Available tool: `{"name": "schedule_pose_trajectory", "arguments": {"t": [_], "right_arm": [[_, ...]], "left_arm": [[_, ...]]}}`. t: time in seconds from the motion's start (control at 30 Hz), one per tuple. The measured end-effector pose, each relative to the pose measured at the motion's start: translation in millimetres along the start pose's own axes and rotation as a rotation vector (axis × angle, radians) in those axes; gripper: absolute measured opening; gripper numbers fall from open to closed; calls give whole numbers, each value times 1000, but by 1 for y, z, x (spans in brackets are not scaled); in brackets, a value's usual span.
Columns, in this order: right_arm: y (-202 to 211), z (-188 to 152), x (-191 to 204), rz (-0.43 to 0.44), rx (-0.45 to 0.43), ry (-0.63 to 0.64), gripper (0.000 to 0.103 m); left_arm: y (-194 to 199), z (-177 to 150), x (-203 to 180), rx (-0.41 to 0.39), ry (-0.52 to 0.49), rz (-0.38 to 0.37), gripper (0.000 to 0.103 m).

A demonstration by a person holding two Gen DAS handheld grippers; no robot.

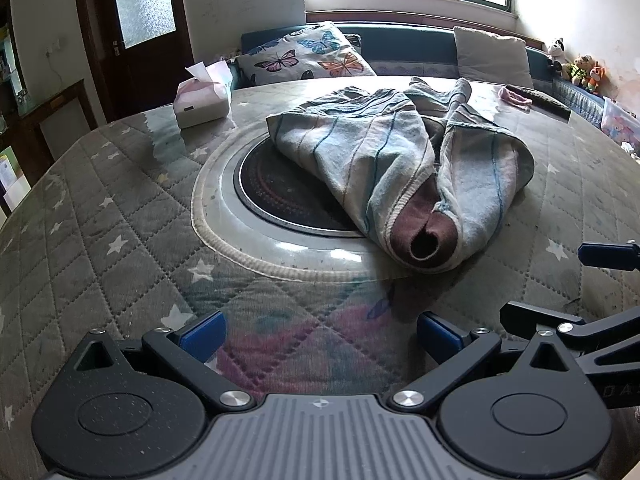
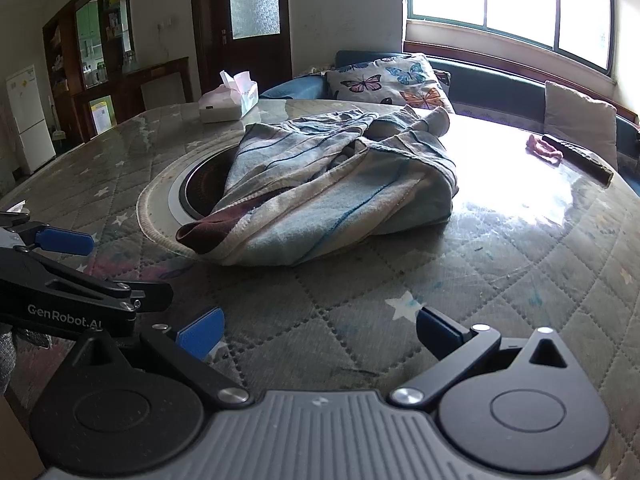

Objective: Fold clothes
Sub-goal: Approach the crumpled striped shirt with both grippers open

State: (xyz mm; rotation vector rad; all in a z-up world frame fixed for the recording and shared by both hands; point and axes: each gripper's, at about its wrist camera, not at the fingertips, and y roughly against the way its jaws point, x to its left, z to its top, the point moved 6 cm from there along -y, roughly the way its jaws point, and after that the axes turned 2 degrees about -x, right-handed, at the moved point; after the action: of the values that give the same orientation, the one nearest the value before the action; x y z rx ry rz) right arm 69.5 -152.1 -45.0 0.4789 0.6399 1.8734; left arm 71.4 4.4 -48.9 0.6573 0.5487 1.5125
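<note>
A crumpled pale blue striped garment (image 1: 400, 164) with a brown collar lies in a heap on the table, partly over the round hob, and shows again as the garment (image 2: 332, 192) in the right wrist view. My left gripper (image 1: 320, 336) stands open above the quilted cover, short of the garment, with nothing between its blue pads. My right gripper (image 2: 320, 334) is open too, nearer the table's front edge and apart from the cloth. Each gripper appears at the edge of the other's view.
The table (image 1: 100, 216) has a quilted star cover under glass and a round hob (image 1: 280, 196) in its middle. A tissue box (image 1: 202, 98) stands at the back left. A pink cloth (image 2: 544, 149) and a dark bar lie at the back right. A sofa with pillows runs behind.
</note>
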Motion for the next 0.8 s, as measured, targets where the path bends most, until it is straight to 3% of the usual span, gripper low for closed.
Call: {"name": "schedule_pose_trajectory", "arguments": {"t": [0.4,0.8], "right_arm": [[-7,9,-3,3,6,9,103],[-13,22,-9,-4,2,22,103]], "left_arm": [[-5,8,2,-1,-1,-8,101],[-11,21,5,-7,-5,-23,92]]}}
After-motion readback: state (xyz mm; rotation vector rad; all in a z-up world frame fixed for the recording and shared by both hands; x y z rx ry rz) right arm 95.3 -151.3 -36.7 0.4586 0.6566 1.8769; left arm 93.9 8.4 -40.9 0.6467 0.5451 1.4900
